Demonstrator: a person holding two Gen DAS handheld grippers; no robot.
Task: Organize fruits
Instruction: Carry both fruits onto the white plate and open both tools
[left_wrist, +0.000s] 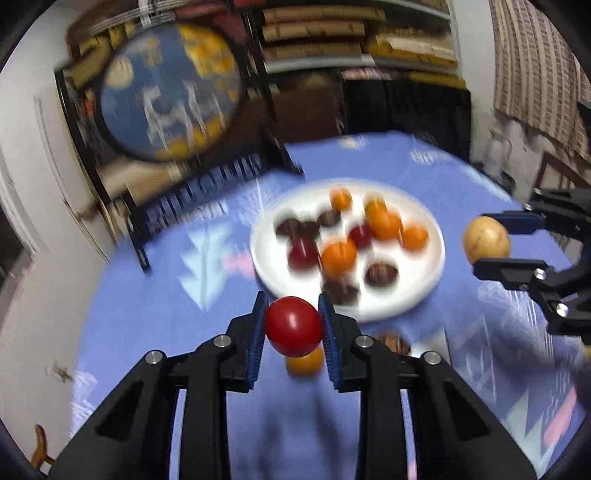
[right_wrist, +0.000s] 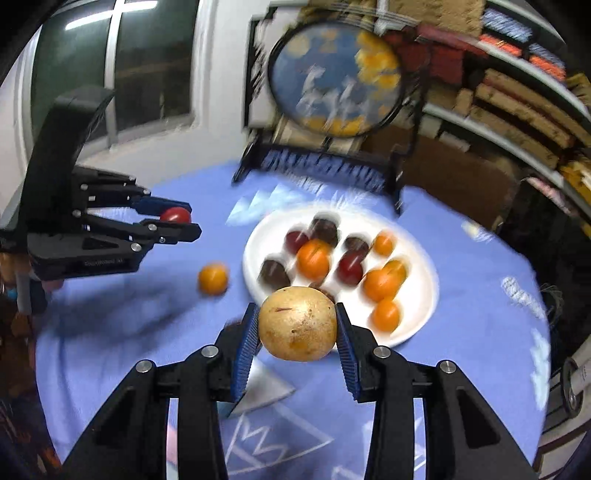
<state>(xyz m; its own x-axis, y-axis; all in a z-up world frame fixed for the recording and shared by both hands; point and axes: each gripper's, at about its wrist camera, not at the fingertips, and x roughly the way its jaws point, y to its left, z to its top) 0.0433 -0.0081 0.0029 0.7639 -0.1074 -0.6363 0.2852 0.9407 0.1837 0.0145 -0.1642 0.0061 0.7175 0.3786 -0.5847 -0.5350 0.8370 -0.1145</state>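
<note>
My left gripper (left_wrist: 293, 325) is shut on a red fruit (left_wrist: 293, 326) and holds it above the blue tablecloth, in front of a white plate (left_wrist: 424, 280). My right gripper (right_wrist: 297, 328) is shut on a yellow-brown round fruit (right_wrist: 297, 323), held over the plate's near rim (right_wrist: 424, 317). The plate carries several orange, red and dark brown fruits. A loose orange fruit (right_wrist: 213, 278) lies on the cloth left of the plate; it also shows under the left gripper (left_wrist: 304, 363). A dark fruit (left_wrist: 393, 343) lies on the cloth beside it. Each gripper shows in the other's view: the right (left_wrist: 491, 242), the left (right_wrist: 184, 221).
A black stand (right_wrist: 332, 170) holding a round blue decorated plate (right_wrist: 334, 88) sits at the table's far edge. Shelves with stacked items stand behind. A white wall is at left in the left wrist view. The round table (left_wrist: 147, 314) has a blue patterned cloth.
</note>
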